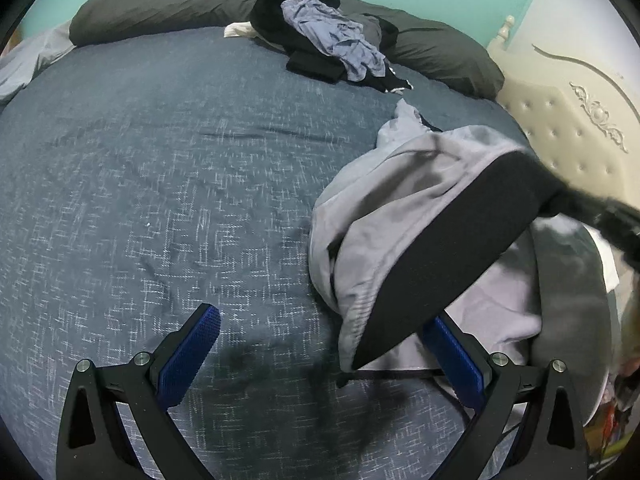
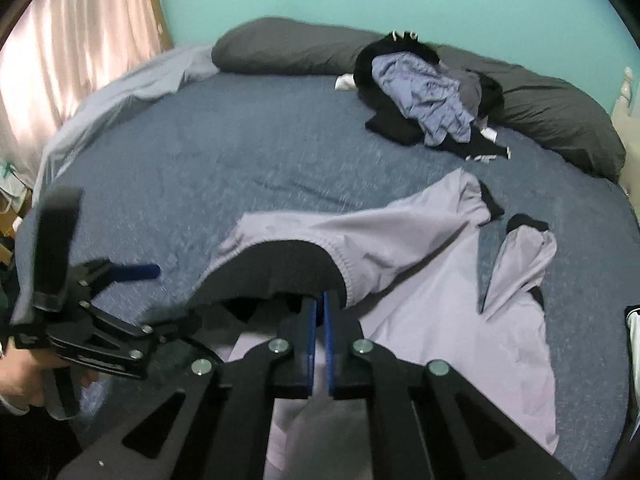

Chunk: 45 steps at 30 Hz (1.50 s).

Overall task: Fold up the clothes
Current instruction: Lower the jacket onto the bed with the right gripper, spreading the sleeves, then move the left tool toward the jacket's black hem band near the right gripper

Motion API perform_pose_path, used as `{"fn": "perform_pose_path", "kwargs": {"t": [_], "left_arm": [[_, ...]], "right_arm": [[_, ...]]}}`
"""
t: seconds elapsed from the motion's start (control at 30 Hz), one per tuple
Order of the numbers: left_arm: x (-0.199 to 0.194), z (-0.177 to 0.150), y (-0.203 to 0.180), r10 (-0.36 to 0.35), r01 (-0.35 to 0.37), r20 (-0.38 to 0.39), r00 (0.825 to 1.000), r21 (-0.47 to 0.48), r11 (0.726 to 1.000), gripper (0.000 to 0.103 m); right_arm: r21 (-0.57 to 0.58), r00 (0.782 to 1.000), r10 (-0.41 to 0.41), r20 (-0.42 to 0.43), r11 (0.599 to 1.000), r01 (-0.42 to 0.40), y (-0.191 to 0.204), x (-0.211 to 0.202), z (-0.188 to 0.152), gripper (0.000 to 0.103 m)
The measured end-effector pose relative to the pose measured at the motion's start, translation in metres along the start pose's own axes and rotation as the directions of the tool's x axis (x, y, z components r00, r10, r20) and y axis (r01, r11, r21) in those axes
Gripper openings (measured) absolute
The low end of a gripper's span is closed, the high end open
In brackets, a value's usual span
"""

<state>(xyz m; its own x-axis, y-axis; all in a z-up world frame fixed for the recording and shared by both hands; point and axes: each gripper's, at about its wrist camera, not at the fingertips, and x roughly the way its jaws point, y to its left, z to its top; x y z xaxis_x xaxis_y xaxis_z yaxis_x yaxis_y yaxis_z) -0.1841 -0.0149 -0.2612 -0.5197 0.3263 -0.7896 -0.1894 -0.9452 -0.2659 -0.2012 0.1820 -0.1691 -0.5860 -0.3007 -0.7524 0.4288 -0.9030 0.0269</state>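
Blue-padded fingers (image 1: 192, 356) of the left gripper (image 1: 324, 360) filled the bottom of the left wrist view, spread wide apart over the blue bedspread (image 1: 160, 184) with nothing pinched between them. Its right-hand finger sat partly under the lifted hem of the grey garment (image 1: 400, 208), whose black inner lining (image 1: 452, 252) faced the lens at the right of the frame. That raised edge ran up toward a dark, blurred shape at the right edge (the right gripper, as far as could be told). Farther back, at the upper middle, a pile of clothes (image 1: 328, 40) in black and pale blue rested against dark grey pillows (image 1: 160, 4). A cream tufted headboard (image 1: 576, 136) stood at the upper right.

From the right wrist view, the right gripper (image 2: 320, 312) occupied the bottom centre, its blue pads pressed together and pinching the garment's waistband (image 2: 280, 268), the black lining arching just above the fingertips. Its grey cloth spread to the right and lower right across the bedspread (image 2: 200, 152), two black-cuffed ends (image 2: 520, 224) lying at the middle right. At the lower left, the left gripper (image 2: 132, 272) appeared blurred, held by a hand (image 2: 24, 380). Again the pile (image 2: 428, 96) sat at the upper right against the pillows (image 2: 280, 48), and a pink curtain (image 2: 80, 32) hung at the upper left.
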Motion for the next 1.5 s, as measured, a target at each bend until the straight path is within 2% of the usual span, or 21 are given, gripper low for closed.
{"fn": "perform_pose_path", "kwargs": {"t": [0.2,0.37,0.43,0.6,0.87,0.93,1.0,1.1,1.3,1.5], "left_arm": [[-0.014,0.009,-0.025,-0.010,0.008,0.043,0.999,0.048,0.999,0.099],[-0.028,0.012,-0.046,-0.027,0.022,0.057,0.998,0.098,0.995,0.092],[-0.032,0.013,-0.053,-0.034,0.028,0.055,0.998,0.112,0.993,0.084],[-0.041,0.009,-0.063,-0.037,0.029,0.058,0.998,0.136,0.990,0.077],[-0.052,0.005,-0.060,-0.049,0.043,0.070,0.996,0.093,0.995,0.078],[-0.054,0.004,-0.060,-0.049,0.043,0.071,0.996,0.088,0.995,0.095],[-0.055,0.003,-0.059,-0.044,0.039,0.071,0.996,0.081,0.996,0.102],[-0.057,0.003,-0.059,-0.024,0.018,0.077,0.997,0.081,0.997,0.103],[-0.056,-0.001,-0.068,0.032,-0.042,0.072,0.997,0.141,0.989,0.103],[-0.054,-0.003,-0.070,0.011,-0.020,0.065,0.998,0.141,0.990,0.103]], "right_arm": [[-0.016,0.998,0.009,0.057,1.000,-0.008,-0.008,-0.032,0.007,0.003],[-0.012,0.996,0.017,0.093,1.000,-0.016,-0.015,-0.060,0.009,0.003],[-0.004,0.994,0.026,0.102,1.000,-0.026,-0.017,-0.068,0.007,0.003],[-0.014,0.993,0.023,0.115,1.000,-0.022,-0.016,-0.088,0.004,0.003],[-0.033,0.990,0.028,0.138,0.999,-0.024,-0.012,-0.108,0.006,0.003],[-0.036,0.990,0.030,0.138,0.999,-0.025,-0.010,-0.109,0.005,0.003],[-0.036,0.990,0.033,0.139,0.999,-0.028,-0.010,-0.110,0.004,0.003],[-0.041,0.990,0.033,0.140,0.999,-0.028,-0.007,-0.112,0.001,0.003],[-0.041,0.988,0.034,0.148,0.999,-0.029,-0.005,-0.118,0.003,0.003],[-0.041,0.988,0.035,0.150,0.999,-0.029,-0.003,-0.119,0.003,0.003]]}}
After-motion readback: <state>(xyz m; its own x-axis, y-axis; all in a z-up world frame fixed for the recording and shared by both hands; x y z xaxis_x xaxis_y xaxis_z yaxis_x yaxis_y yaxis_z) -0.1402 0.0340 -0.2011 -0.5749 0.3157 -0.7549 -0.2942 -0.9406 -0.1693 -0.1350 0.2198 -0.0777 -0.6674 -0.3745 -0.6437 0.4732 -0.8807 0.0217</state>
